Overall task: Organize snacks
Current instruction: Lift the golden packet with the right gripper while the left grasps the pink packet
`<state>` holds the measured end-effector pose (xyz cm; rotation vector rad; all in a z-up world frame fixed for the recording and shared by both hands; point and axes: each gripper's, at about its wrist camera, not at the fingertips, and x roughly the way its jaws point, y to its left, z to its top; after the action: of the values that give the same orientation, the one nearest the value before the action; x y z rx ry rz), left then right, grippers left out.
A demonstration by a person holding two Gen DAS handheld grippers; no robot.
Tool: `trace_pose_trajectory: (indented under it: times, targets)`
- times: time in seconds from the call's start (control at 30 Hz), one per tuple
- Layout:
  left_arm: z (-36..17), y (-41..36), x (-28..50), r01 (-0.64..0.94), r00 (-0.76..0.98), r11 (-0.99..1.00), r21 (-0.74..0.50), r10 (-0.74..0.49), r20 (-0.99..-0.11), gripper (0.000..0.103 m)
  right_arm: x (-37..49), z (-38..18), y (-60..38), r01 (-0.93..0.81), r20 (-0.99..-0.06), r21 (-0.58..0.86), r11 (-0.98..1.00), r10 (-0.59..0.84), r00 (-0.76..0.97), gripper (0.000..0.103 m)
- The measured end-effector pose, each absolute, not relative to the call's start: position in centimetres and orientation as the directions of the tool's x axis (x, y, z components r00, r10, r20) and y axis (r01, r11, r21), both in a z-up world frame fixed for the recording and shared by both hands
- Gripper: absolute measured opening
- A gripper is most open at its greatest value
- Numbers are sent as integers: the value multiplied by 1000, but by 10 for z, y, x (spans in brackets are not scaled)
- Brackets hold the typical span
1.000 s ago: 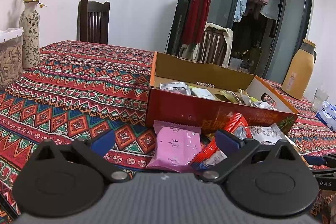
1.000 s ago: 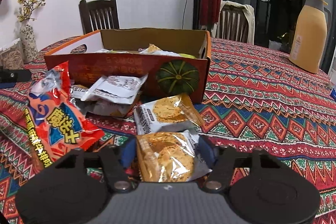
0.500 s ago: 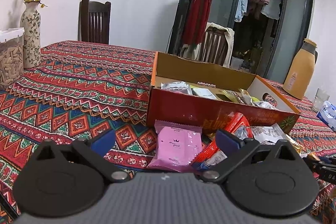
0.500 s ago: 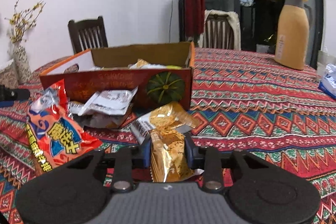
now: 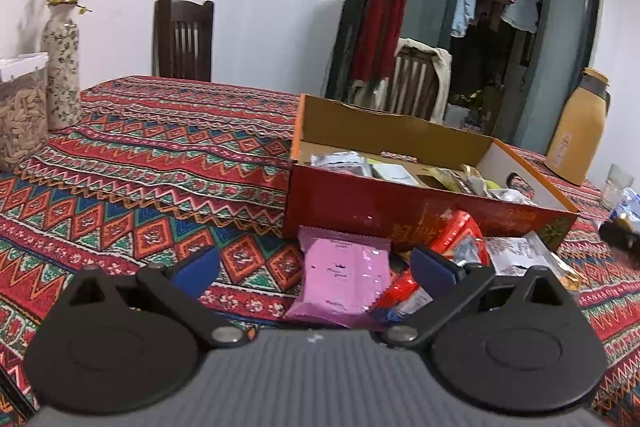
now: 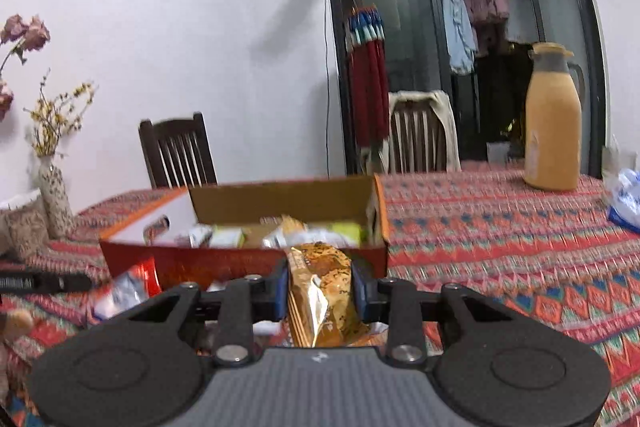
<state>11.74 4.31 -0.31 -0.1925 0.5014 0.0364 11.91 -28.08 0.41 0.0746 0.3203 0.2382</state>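
Pinched between the jaws of my right gripper [image 6: 320, 291] is a golden cracker packet [image 6: 322, 297], standing on edge and lifted off the surface [image 6: 500, 243], its blue pads pressed against both sides. Just beyond the packet sits the open cardboard box [image 6: 248, 203], other snack packs lying inside. Over on my left gripper [image 5: 316, 265] the jaws are spread wide with nothing pressed between them; a pink snack packet [image 5: 346, 277] lies flat on the patterned cloth in the gap ahead, a red wrapper [image 5: 456, 239] beside it, both against the box's near wall.
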Motion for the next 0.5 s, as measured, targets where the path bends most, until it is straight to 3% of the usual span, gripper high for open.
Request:
trace_pose_trajectory:
  times: [0.17, 0.5]
  targets:
    - [-4, 51, 120, -136, 868, 970, -201, 19, -496, 103, 136, 3, -273, -228, -287, 108, 968, 249, 925, 30]
    - [15, 55, 134, -217, 821, 962, -166, 88, -563, 103, 151, -15, -280, -143, -340, 142, 979, 184, 922, 31]
